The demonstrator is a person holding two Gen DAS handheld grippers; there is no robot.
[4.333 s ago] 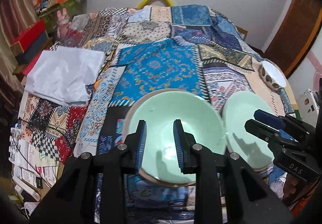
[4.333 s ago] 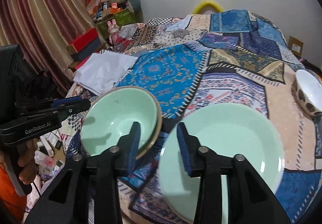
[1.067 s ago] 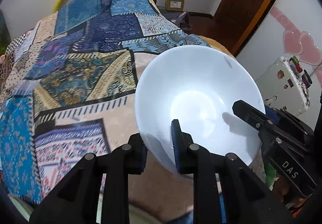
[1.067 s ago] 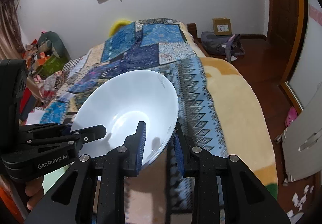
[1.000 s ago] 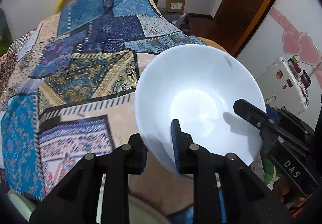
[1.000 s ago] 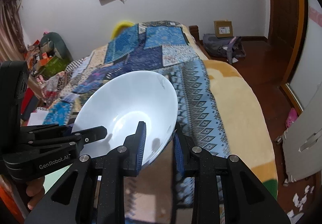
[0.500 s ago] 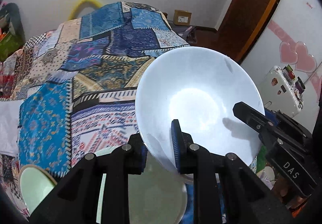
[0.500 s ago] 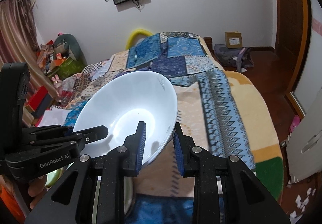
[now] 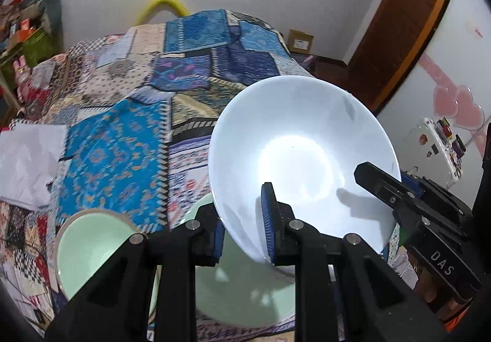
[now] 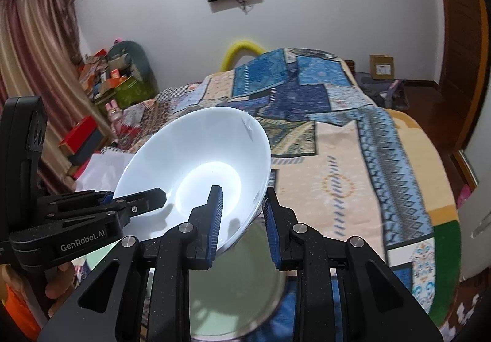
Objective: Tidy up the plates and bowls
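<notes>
The left gripper point(image 9: 242, 234) and the right gripper point(image 10: 242, 219) each pinch the rim of the big round white bowl point(image 9: 300, 157), holding it tilted in the air above the pale green plate point(image 9: 245, 289) on the patchwork bedspread point(image 9: 122, 127).

A wide white ceramic bowl point(image 9: 302, 157) hangs tilted above the patchwork-covered bed point(image 9: 129, 114), pinched at its near rim by the left gripper point(image 9: 244, 219) and at the opposite rim by the right gripper point(image 10: 242, 213). Directly beneath it a pale green round plate point(image 9: 245, 299) lies on the bed, with a pale green bowl point(image 9: 89, 246) just to its left. Further left, near the bed's edge, lies a folded white cloth point(image 9: 27, 161).
</notes>
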